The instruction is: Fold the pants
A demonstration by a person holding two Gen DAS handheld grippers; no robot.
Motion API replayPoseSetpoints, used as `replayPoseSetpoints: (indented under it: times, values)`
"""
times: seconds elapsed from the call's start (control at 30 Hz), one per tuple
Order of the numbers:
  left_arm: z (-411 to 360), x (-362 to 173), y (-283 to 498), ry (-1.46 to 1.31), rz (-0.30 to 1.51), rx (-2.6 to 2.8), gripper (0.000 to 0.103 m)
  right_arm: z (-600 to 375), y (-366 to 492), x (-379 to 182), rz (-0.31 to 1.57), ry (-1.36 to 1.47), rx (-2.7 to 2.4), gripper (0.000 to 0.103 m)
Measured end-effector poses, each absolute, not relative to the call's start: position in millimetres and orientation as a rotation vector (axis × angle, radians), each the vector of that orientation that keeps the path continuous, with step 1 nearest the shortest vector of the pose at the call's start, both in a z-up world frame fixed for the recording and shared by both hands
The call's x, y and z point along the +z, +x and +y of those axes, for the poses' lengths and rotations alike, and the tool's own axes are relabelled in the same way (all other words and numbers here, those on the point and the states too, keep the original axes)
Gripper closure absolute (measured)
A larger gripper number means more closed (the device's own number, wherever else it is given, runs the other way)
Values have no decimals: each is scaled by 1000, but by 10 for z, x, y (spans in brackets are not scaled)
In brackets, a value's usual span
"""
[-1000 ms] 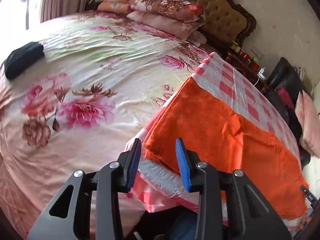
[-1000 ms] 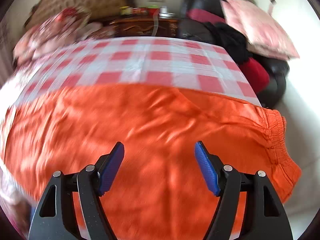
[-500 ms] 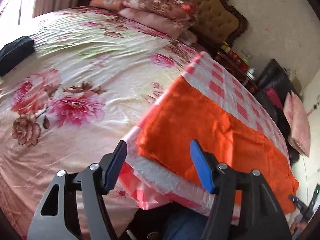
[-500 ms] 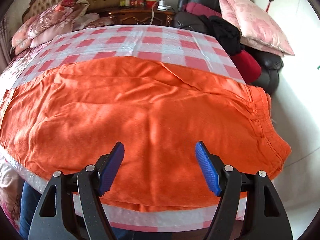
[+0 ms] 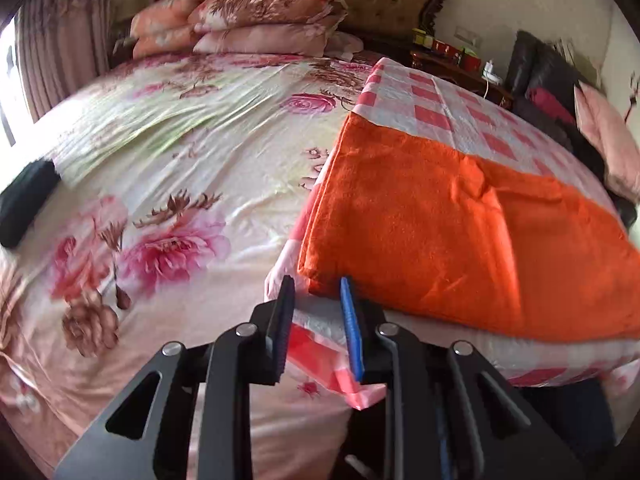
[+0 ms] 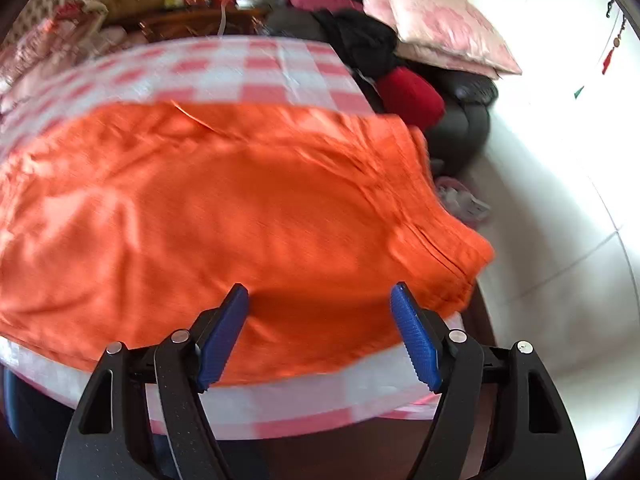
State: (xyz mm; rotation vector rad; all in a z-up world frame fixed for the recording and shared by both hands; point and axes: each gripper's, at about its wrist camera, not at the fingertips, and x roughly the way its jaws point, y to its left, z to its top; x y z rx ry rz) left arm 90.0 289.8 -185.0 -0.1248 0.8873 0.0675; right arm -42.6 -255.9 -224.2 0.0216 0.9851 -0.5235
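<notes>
Left tongs (image 5: 316, 304) part-spread at hem corner, gripping nothing | right tongs (image 6: 320, 320) wide apart | pants (image 6: 224, 216) flat on checked surface (image 6: 256, 68), apparently halved lengthwise | cross-folds remain

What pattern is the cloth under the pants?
Red-and-white check on the cloth, clearest in the left wrist view; orange pants lie on it.

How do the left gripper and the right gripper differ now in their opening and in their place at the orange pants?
The left gripper has its jaws fairly close together, while the right gripper has its jaws spread wide. The left gripper is at a near corner of the orange pants, at the leg end; the right gripper is over the near edge towards the waistband end. Both are open, hold nothing, and have ribbed blue pads.
</notes>
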Motion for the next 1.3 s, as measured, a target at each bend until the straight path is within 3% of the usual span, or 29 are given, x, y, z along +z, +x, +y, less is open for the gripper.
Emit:
replayPoseSetpoints:
  times: [0.1, 0.43, 0.5, 0.63, 0.77, 0.87, 1.07, 1.13, 1.17, 1.23, 1.27, 1.3]
  values:
    - [2840, -1850, 943, -81, 901, 54, 93, -2665, -462, -2303, 982, 29, -522, 27]
    - [2989, -1837, 982, -51, 932, 18, 96, -2707, -388, -2323, 1003, 8, -538, 27]
    - [3000, -1809, 961, -58, 949, 74, 84, -2715, -379, -2324, 1006, 19, -547, 26]
    - [2973, -1522, 894, -131, 815, 133, 85, -2710, -356, -2325, 1006, 9, -556, 24]
    - [2297, -1475, 1444, -104, 760, -122, 83, -2713, -336, -2327, 1007, 16, -567, 24]
    - [1914, -1627, 1972, -83, 817, -222, 82, -2702, -345, -2330, 1005, 14, -571, 23]
    - [1952, -1786, 2448, -39, 868, -149, 84, -2757, -416, -2343, 986, 51, -546, 22]
    - [2127, -1692, 2426, -53, 838, -59, 78, -2745, -389, -2311, 999, 40, -560, 25]
    - [2160, -1650, 2384, -70, 828, -51, 77, -2688, -363, -2254, 996, -1, -591, 34]
    - [2123, -1506, 2149, -111, 770, -61, 60, -2476, -312, -2059, 925, -73, -558, 34]
    - [2033, -1471, 1982, -120, 744, -77, 45, -2330, -265, -1940, 887, -85, -494, 34]
    - [1956, -1475, 1869, -121, 741, -82, 42, -2178, -209, -1832, 855, -87, -428, 34]
